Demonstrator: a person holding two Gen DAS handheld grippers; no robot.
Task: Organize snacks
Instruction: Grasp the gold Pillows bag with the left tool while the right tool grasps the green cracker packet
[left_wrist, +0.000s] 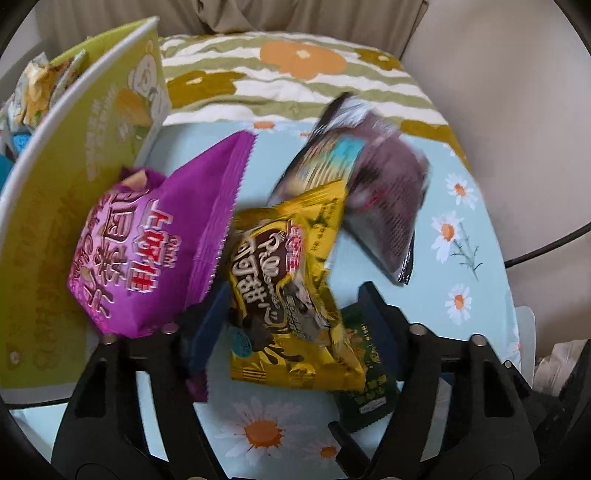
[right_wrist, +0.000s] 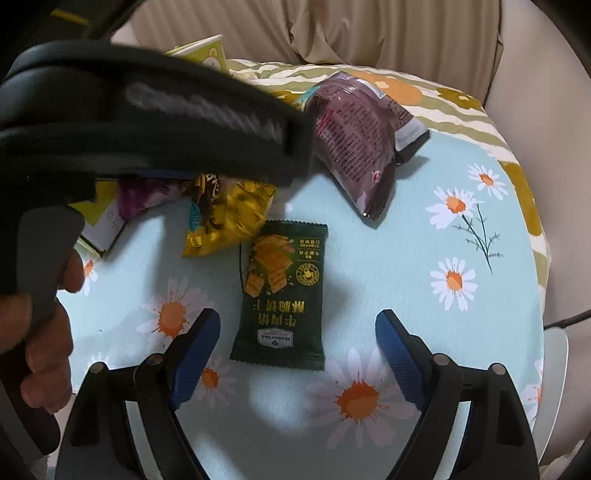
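Note:
My left gripper (left_wrist: 295, 306) is open, its jaws on either side of a yellow chocolate snack bag (left_wrist: 291, 284). A purple snack bag (left_wrist: 155, 243) lies against its left finger. A dark maroon bag (left_wrist: 373, 184) lies farther back on the table. A dark green cracker packet (left_wrist: 365, 369) lies partly under the yellow bag. In the right wrist view, my right gripper (right_wrist: 297, 332) is open just before the green cracker packet (right_wrist: 284, 295), which lies flat between its blue pads (right_wrist: 400, 354). The left gripper's body (right_wrist: 147, 125) crosses above the yellow bag (right_wrist: 229, 214) and maroon bag (right_wrist: 354, 147).
A yellow-green cardboard box (left_wrist: 74, 184) with white rim stands at the left, with snacks inside at its far end. The round table has a light-blue daisy cloth (right_wrist: 443, 280). A striped floral cushion (left_wrist: 295, 74) lies behind. A cable (left_wrist: 546, 243) runs at the right.

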